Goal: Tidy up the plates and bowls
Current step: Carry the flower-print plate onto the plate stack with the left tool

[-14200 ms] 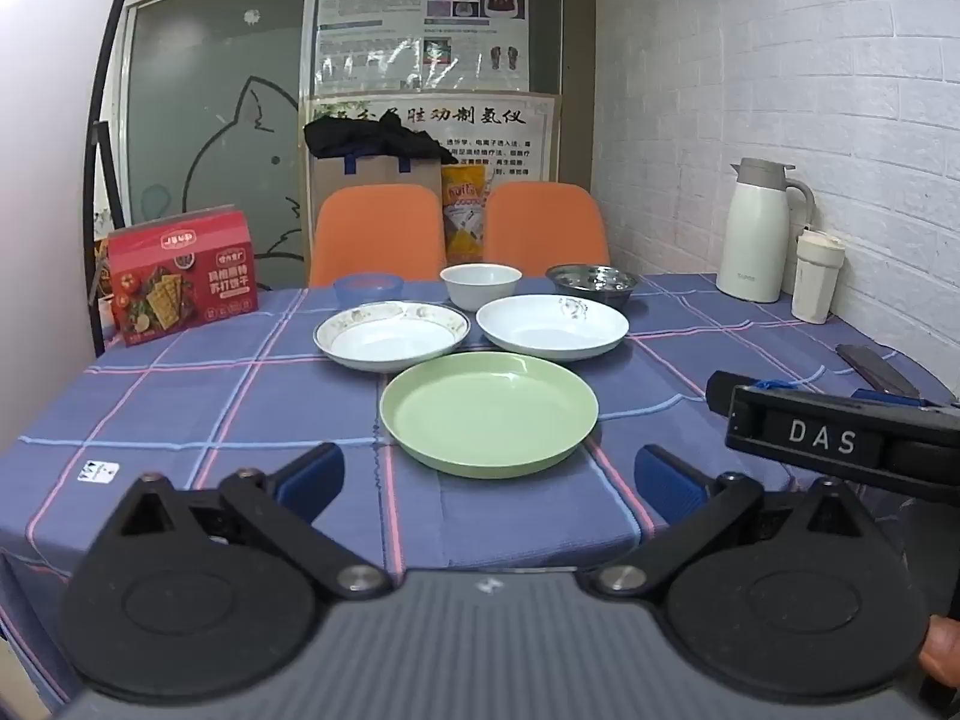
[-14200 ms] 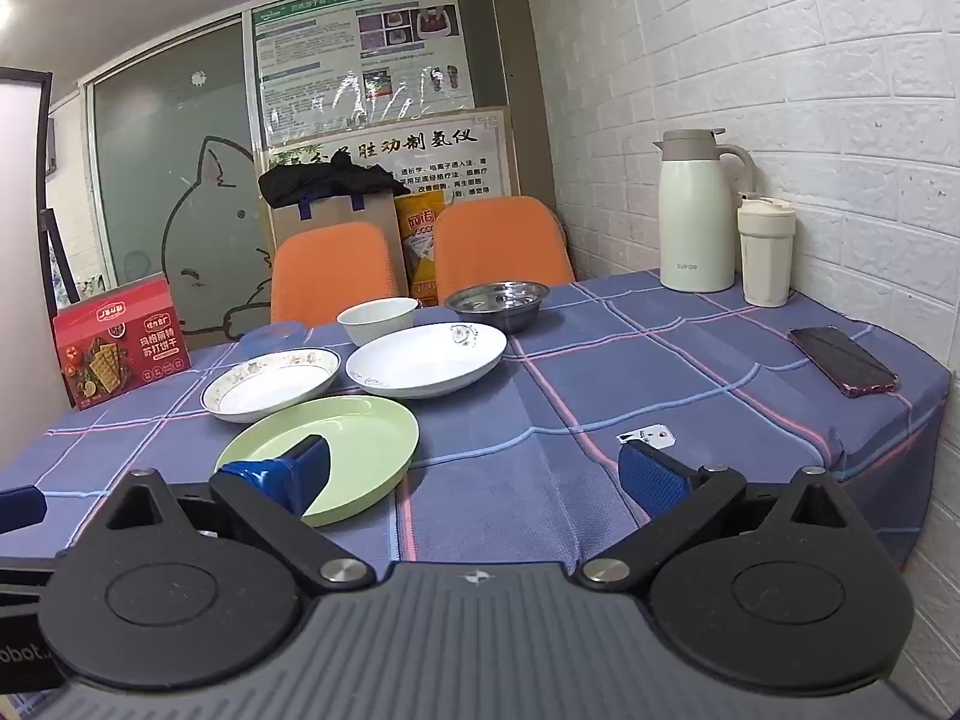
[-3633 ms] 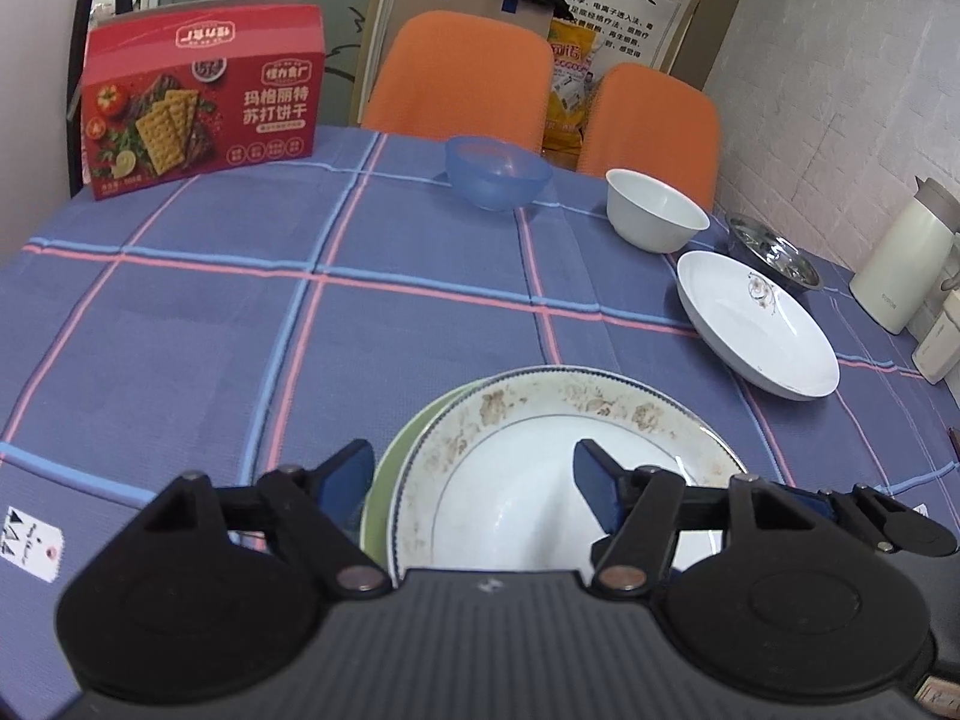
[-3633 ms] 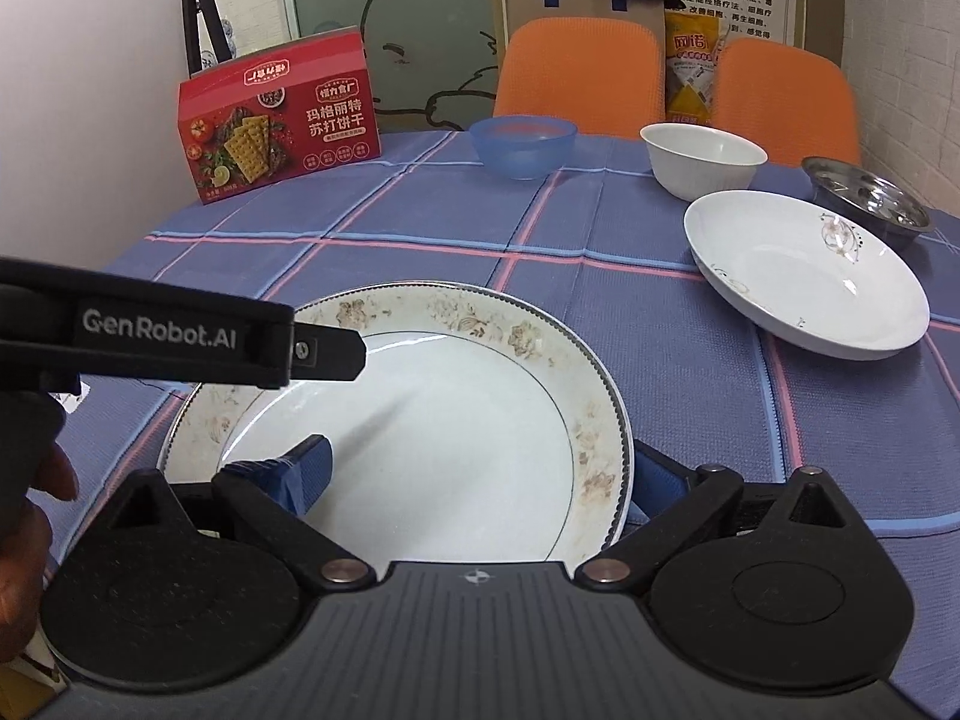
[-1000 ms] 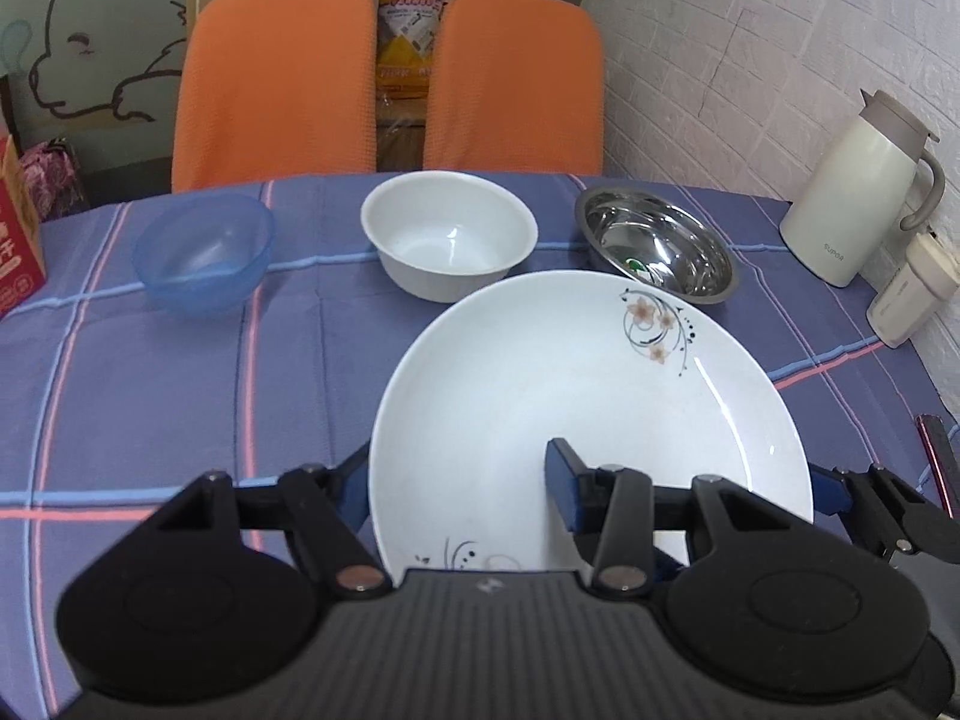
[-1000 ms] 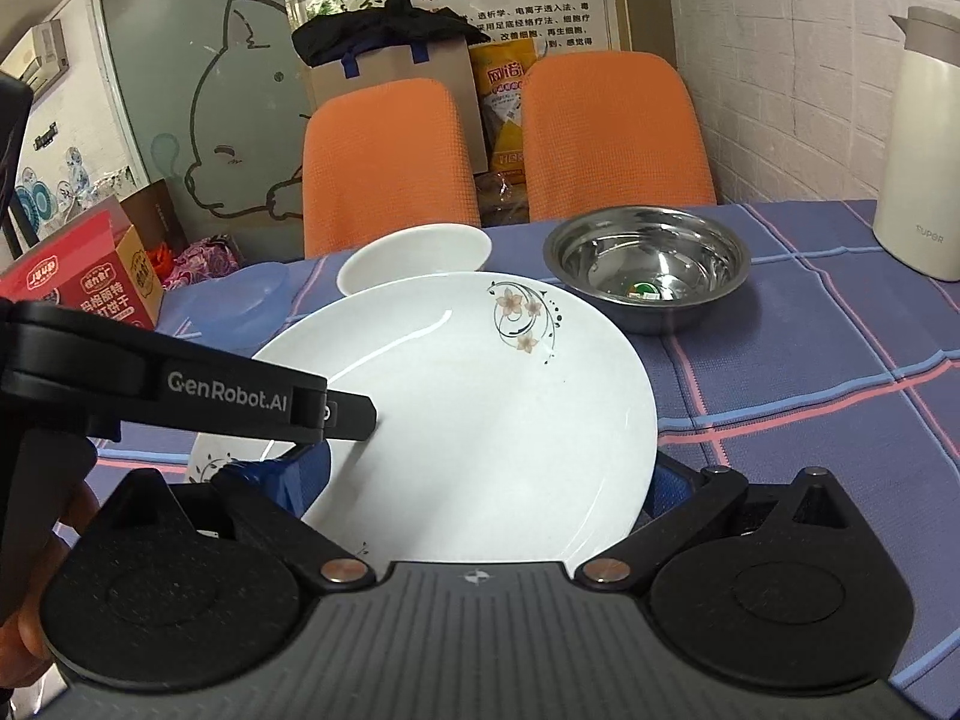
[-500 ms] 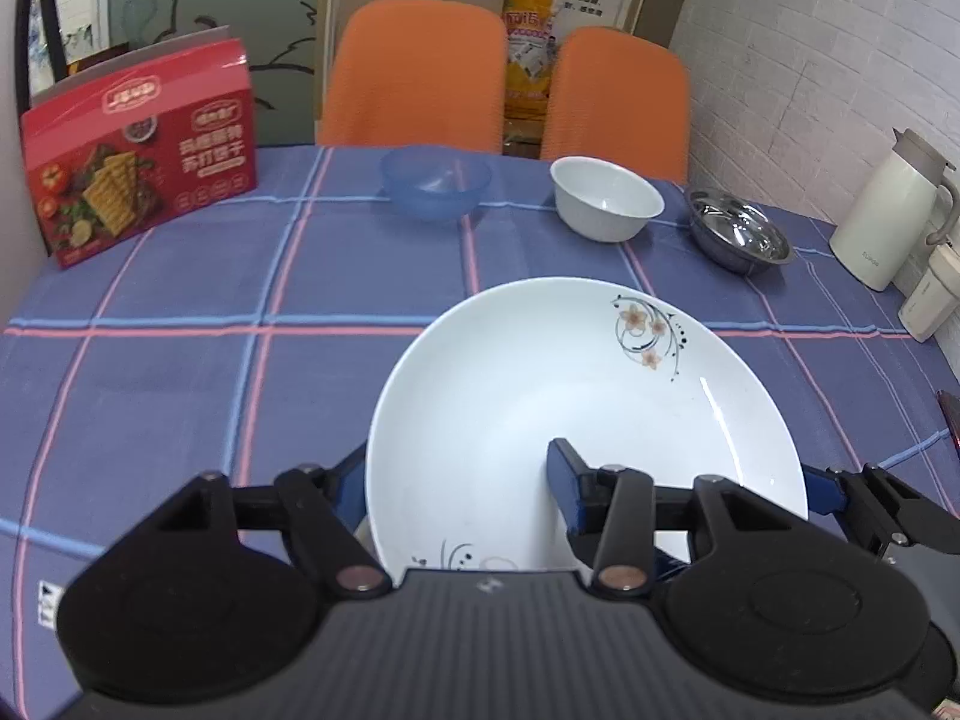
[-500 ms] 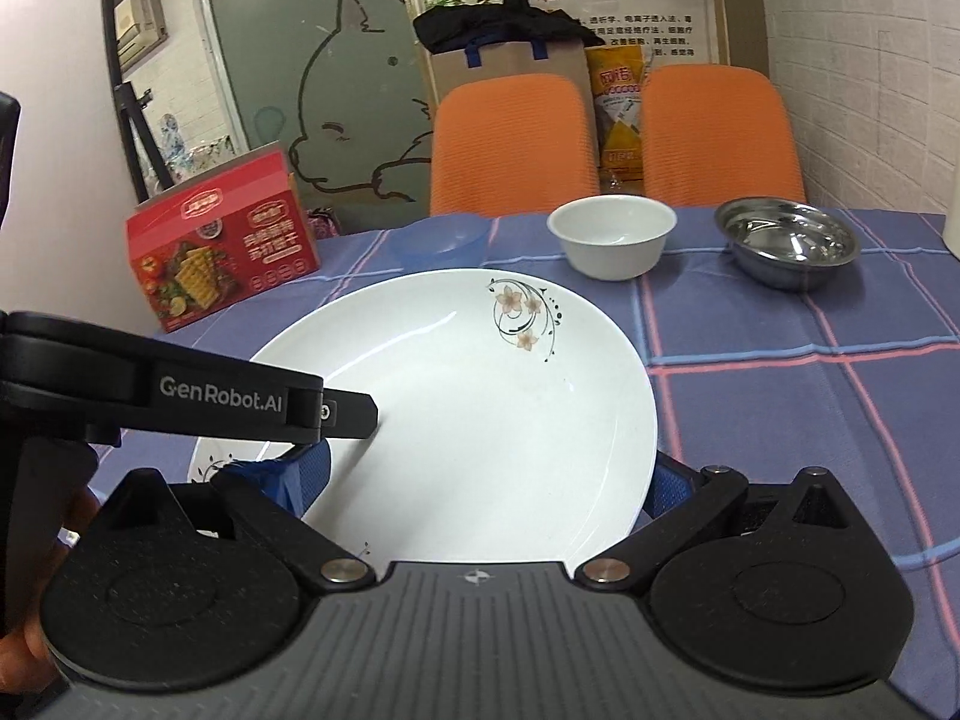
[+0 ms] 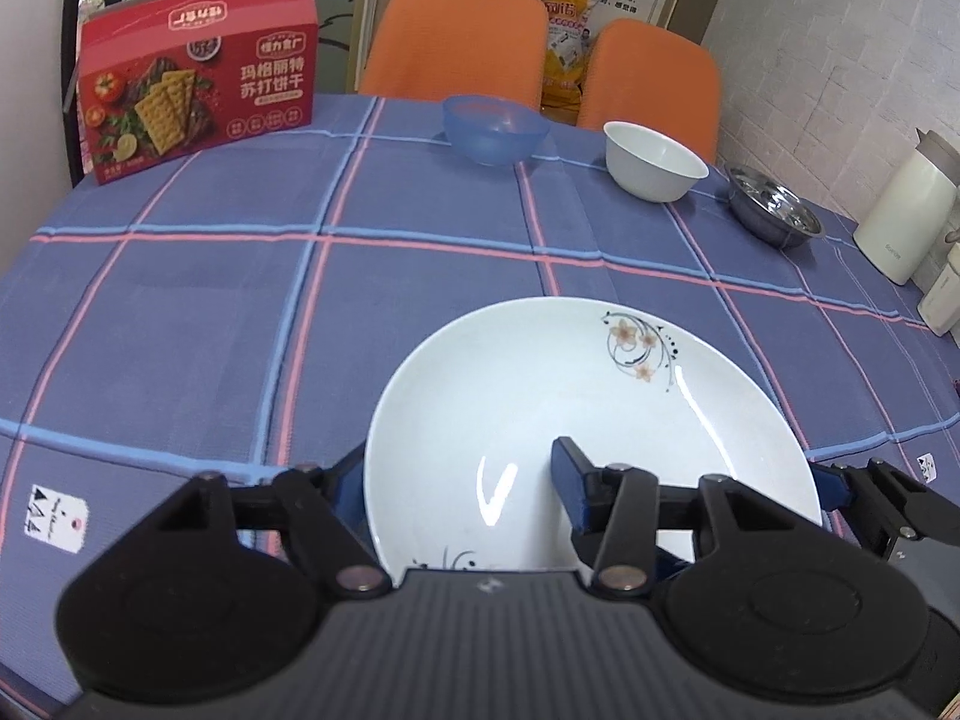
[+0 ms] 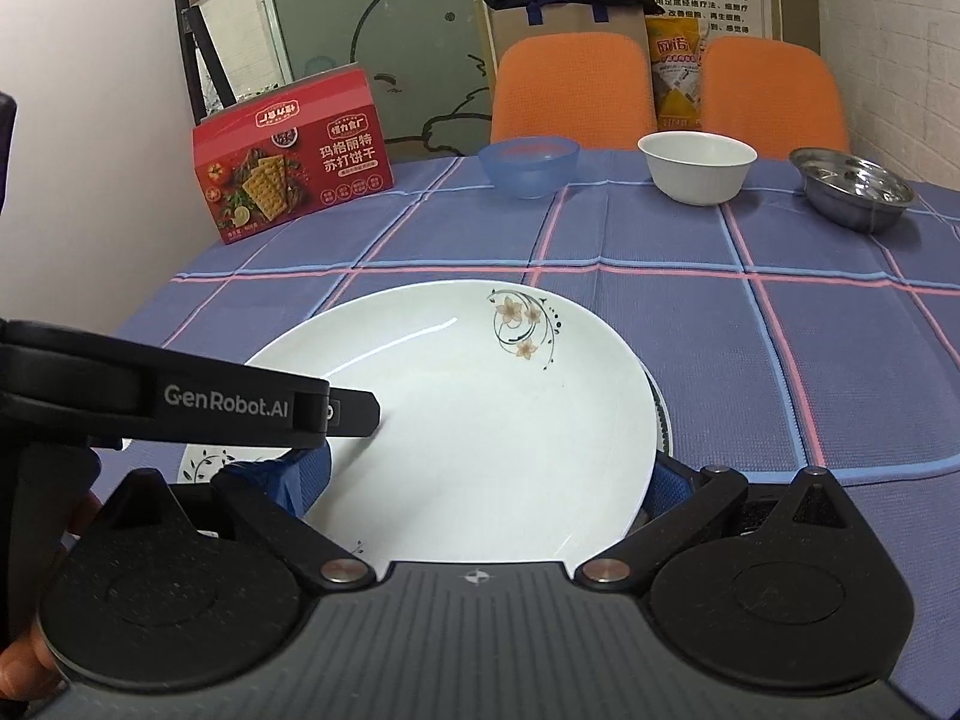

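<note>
On the worktop, from left to right:

Cracker box: stands at the far left edge, no part of the task.

Left gripper: jaws partly closed on the near rim of the white plate, one blue finger under the left edge, the other lying inside the dish. It appears to grip the plate.

White plate: held low at the near middle of the worktop. In the right view a patterned rim peeks out beneath its right edge, so it seems to sit on or just above a plate below; contact cannot be told.

Right gripper: jaws spread wide, the fingers flanking the plate's near edge on both sides. Whether they press on it cannot be told.

Blue bowl, white bowl, steel bowl: in a row along the far side, apart from one another, none nested.

Progress: plate stacking looks nearly finished, with release of the white plate pending. The three bowls are left to gather, so roughly half remains.
</note>
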